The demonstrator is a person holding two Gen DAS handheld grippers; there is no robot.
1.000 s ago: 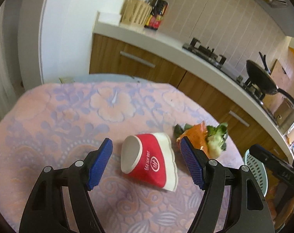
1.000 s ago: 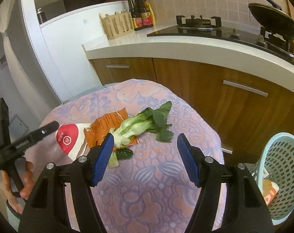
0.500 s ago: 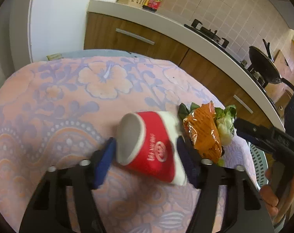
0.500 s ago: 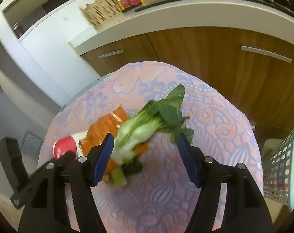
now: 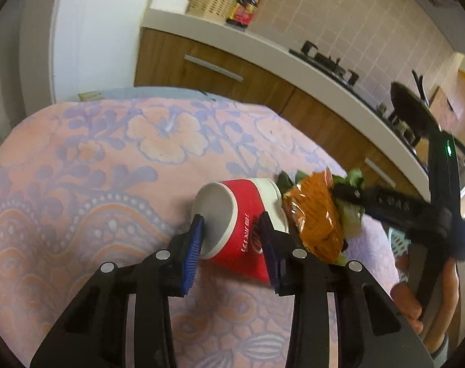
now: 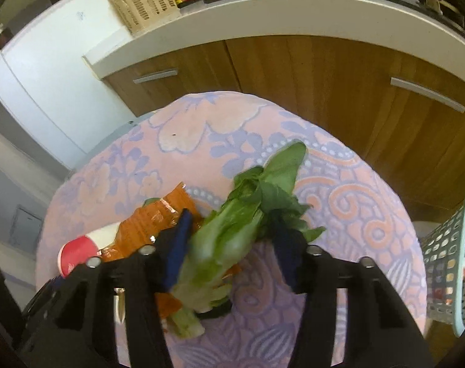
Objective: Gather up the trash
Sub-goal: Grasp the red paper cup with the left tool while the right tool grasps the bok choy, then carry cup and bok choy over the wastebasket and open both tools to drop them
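Note:
A red and white paper cup [image 5: 241, 220] lies on its side on the floral tablecloth [image 5: 109, 168]. My left gripper [image 5: 232, 239] has its jaws closing on the cup, with the blue pads against its rim and side. Right beside the cup lies an orange snack wrapper [image 5: 315, 214], partly under a green bok choy [image 6: 229, 233]. My right gripper [image 6: 229, 245] is closing too, its pads against the bok choy's stalk and leaves. The cup [image 6: 75, 251] and the wrapper [image 6: 149, 224] show at the left of the right wrist view.
A teal mesh basket [image 6: 447, 260] with some trash inside stands off the table's right edge. Wooden cabinets [image 6: 324, 92] under a white counter [image 6: 263, 21] run behind the table, with a stove and a dark wok [image 5: 413, 113]. A hand [image 5: 410, 300] holds the right gripper.
The left jaws have narrowed from wide apart to touching the cup. The right gripper has come down and forward over the bok choy, and its jaws have narrowed onto it.

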